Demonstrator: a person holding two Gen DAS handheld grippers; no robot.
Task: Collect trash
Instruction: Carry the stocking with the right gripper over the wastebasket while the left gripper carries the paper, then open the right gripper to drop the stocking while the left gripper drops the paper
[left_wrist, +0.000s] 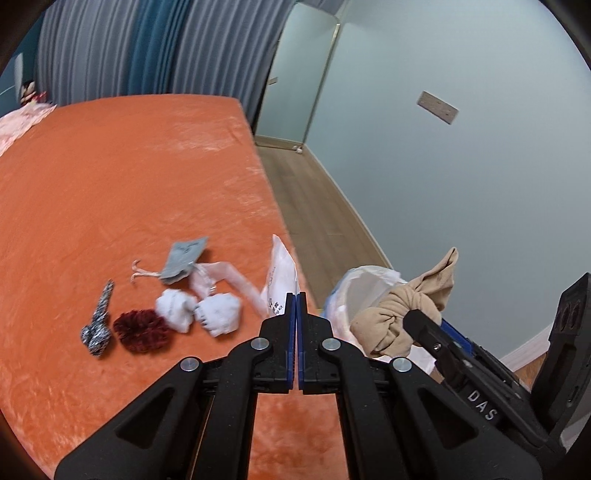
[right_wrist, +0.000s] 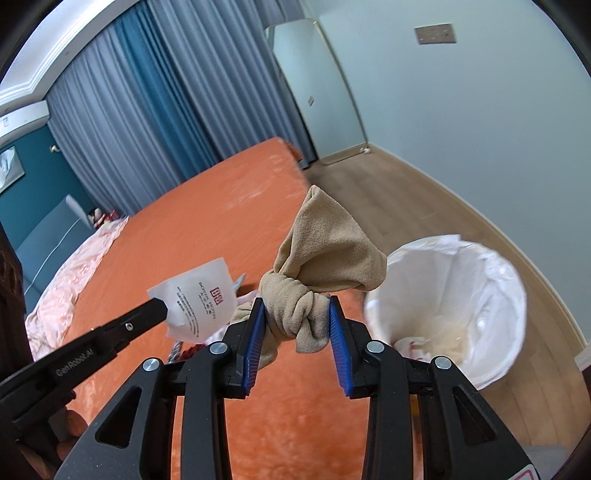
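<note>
bin (right_wrist: 491, 280) mouth lying open, only scraps sitting at its bottom | knotted beige cloth (right_wrist: 317, 258) hanging just bed-side of bin rim | white packet (right_wrist: 199, 299) hovering farther bed-side | bed (left_wrist: 110, 177) beyond the litter cluster (left_wrist: 177, 306) lying bare | floor (right_wrist: 406, 206) past bin staying open

Left tool (left_wrist: 296, 295) has its fingers pressed together; right tool (right_wrist: 297, 314) has its fingers held apart.

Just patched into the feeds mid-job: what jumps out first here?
The right gripper clamps a knotted beige cloth above the orange bed, beside the white-lined trash bin on the floor. The left gripper pinches a white printed bag, with small litter behind on the bed.
</note>
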